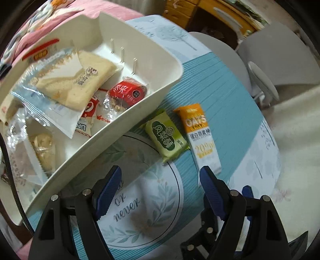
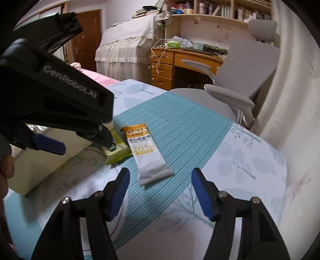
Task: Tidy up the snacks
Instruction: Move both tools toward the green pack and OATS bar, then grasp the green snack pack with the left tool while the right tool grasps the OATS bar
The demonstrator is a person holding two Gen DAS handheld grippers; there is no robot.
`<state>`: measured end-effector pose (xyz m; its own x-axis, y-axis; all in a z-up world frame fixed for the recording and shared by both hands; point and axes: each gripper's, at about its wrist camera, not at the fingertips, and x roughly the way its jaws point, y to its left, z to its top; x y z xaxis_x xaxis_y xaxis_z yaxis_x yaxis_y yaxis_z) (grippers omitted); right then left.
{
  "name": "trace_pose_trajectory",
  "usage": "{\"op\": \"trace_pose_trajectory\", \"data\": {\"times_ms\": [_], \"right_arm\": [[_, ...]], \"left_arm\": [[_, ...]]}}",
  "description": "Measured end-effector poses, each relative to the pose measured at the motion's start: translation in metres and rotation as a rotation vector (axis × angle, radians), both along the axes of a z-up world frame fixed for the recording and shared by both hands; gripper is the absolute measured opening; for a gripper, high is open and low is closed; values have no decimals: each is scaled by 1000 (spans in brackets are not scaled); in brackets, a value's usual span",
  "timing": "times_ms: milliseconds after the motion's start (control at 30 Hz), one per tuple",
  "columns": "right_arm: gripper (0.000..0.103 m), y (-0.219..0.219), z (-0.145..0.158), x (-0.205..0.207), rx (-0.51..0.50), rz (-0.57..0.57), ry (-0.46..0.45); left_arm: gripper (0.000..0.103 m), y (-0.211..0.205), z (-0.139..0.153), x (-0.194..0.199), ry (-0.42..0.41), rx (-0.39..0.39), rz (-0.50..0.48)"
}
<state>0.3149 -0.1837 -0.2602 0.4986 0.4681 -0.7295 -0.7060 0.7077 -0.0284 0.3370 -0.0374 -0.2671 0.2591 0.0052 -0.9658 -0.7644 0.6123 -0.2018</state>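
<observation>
A cream plastic bin (image 1: 140, 48) holds several wrapped snacks, among them a bread slice pack (image 1: 76, 80) and a red packet (image 1: 128, 94). On the tablecloth beside it lie a green snack packet (image 1: 167, 136) and an orange-and-white oat bar (image 1: 202, 138). My left gripper (image 1: 160, 180) is open and empty just short of them. In the right wrist view the oat bar (image 2: 149, 154) and green packet (image 2: 117, 152) lie ahead of my open, empty right gripper (image 2: 160, 182). The left gripper's body (image 2: 50, 96) hangs over the bin (image 2: 40, 166).
The table (image 2: 200, 136) has a teal-striped, tree-printed cloth. A grey office chair (image 2: 236, 94) stands at its far edge. A wooden desk (image 2: 180, 66) and covered furniture (image 2: 124, 48) are behind. A pink bedspread (image 1: 66, 18) lies beyond the bin.
</observation>
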Motion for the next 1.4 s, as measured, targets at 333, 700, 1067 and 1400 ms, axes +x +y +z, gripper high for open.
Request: {"op": "trace_pose_trajectory", "data": {"times_ms": [333, 700, 1067, 1400], "right_arm": [[66, 23, -25, 15, -33, 87, -11], [56, 32, -36, 34, -14, 89, 49], [44, 15, -38, 35, -34, 10, 70], [43, -25, -35, 34, -36, -112, 140]], "left_arm": [[79, 12, -29, 18, 44, -55, 90], [79, 20, -51, 27, 88, -55, 173], [77, 19, -60, 47, 92, 1, 188], [41, 5, -59, 69, 104, 109, 145]]}}
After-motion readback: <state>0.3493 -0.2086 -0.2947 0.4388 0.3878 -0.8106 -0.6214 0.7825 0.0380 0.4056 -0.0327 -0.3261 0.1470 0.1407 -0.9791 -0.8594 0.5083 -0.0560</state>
